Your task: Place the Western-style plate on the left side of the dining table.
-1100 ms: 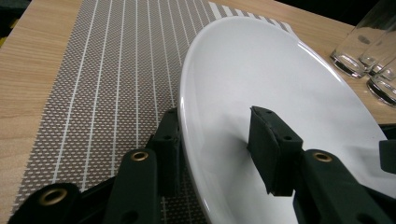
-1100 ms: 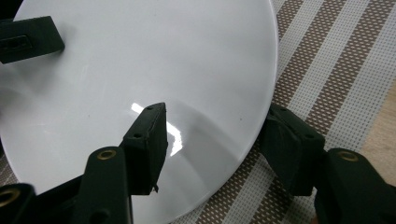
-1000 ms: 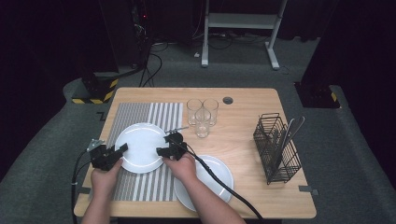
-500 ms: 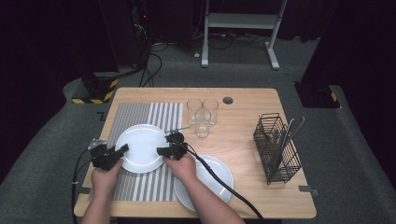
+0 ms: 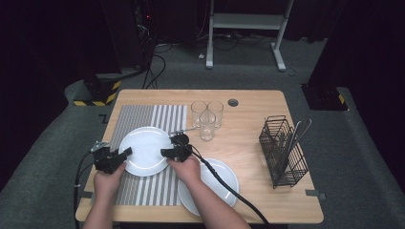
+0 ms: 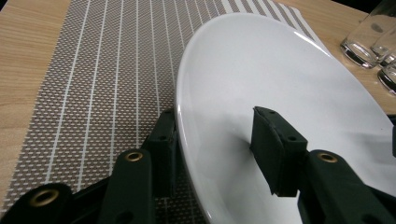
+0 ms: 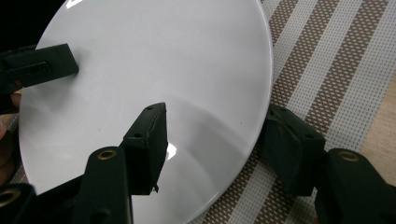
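Observation:
A white plate [image 5: 145, 150] lies flat on the striped placemat [image 5: 143, 114]. My left gripper [image 5: 125, 153] is at the plate's left rim and my right gripper [image 5: 165, 152] at its right rim. In the left gripper view the left gripper [image 6: 217, 126] straddles the plate [image 6: 261, 70]'s rim. One jaw is beside the edge and the other hovers over the white surface. These jaws have just been opening and do not press. The right gripper [image 7: 217, 121] likewise stands open across the plate [image 7: 154, 51]'s rim, one jaw above it and one outside.
A second white plate [image 5: 219, 181] lies at the table's front, under my right forearm. Three clear glasses [image 5: 207, 117] stand just beyond the first plate. At the right is a black wire caddy [image 5: 282, 152] holding utensils. A cable trails from each gripper.

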`<action>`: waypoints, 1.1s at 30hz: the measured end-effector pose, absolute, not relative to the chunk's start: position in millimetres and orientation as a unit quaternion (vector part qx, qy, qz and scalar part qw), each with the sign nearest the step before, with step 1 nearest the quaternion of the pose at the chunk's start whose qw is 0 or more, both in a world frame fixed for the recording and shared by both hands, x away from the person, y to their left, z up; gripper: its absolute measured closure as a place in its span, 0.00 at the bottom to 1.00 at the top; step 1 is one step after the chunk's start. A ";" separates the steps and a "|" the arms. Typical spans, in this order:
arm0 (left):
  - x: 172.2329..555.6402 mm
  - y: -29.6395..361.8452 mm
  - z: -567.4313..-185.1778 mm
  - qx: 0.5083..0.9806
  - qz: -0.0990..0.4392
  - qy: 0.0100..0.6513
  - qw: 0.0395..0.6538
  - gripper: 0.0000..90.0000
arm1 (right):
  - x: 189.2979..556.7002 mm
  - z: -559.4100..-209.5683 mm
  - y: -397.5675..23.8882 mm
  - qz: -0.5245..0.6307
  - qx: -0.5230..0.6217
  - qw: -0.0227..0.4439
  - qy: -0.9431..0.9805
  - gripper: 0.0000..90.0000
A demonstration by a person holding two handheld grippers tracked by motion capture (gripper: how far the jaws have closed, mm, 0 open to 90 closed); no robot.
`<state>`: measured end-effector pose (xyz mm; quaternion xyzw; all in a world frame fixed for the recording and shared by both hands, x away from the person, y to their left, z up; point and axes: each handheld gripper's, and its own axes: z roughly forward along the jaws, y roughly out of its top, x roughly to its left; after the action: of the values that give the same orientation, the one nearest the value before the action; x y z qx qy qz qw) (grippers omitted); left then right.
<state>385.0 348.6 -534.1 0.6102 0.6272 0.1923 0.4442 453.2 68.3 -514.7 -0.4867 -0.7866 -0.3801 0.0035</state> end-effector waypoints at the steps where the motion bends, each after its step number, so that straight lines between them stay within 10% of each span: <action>1: 385.1 348.7 -534.1 0.610 0.191 0.628 0.444 0.59 | 453.8 -514.0 68.9 -0.382 -0.487 0.003 -0.786 0.46; 33: 386.5 349.7 -534.8 0.602 0.192 0.648 0.426 0.55 | 454.9 -511.8 74.0 -0.367 -0.471 -0.008 -0.802 0.43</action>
<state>386.5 349.7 -534.8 0.6019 0.6478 0.1919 0.4258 454.9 74.0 -511.8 -0.4708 -0.8020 -0.3674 -0.0076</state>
